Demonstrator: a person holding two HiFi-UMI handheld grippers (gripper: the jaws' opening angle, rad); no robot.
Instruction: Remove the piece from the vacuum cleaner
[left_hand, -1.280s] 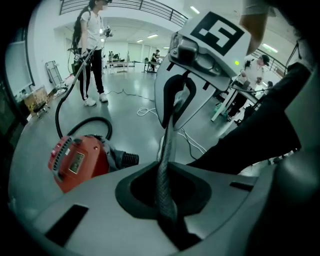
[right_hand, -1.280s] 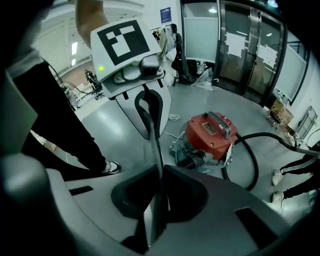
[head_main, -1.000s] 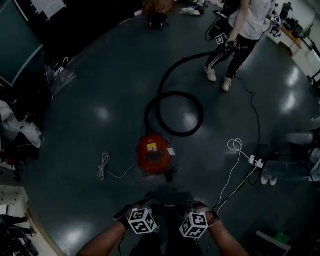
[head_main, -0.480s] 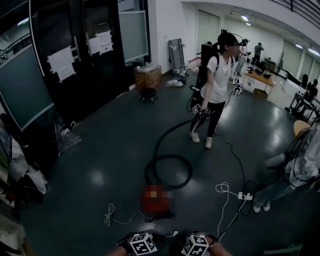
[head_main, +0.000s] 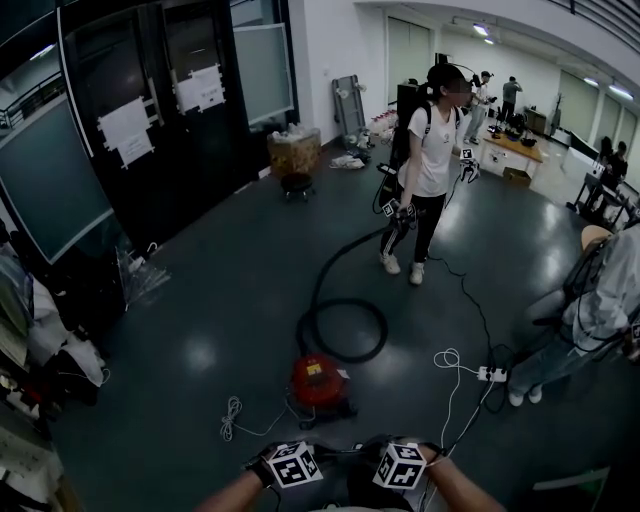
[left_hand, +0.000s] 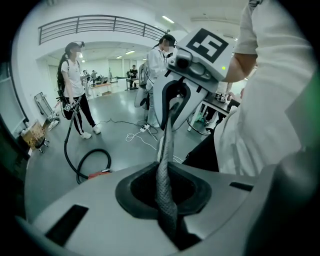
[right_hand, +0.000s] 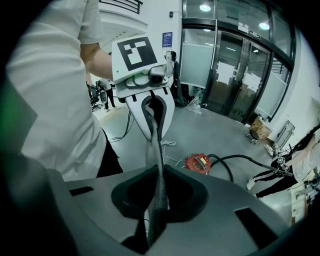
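The red vacuum cleaner (head_main: 318, 380) stands on the dark floor a short way ahead of me; it also shows as the vacuum cleaner (right_hand: 198, 162) in the right gripper view. Its black hose (head_main: 335, 300) coils once and runs to another person (head_main: 425, 150), who holds its far end. My left gripper (left_hand: 168, 120) and right gripper (right_hand: 156, 125) are held close to my body, facing each other. Each has its jaws pressed together with nothing between them. Neither touches the vacuum cleaner.
A white power strip (head_main: 490, 374) with a looped cable lies right of the vacuum cleaner. A coiled white cord (head_main: 233, 415) lies to its left. A person (head_main: 590, 320) sits at the right edge. Clutter lines the left wall, and a box on a stool (head_main: 295, 155) stands far back.
The head view has lifted from the floor to take in the room. Both grippers stay low in front of my body, jaws unchanged. The other person still holds the hose.
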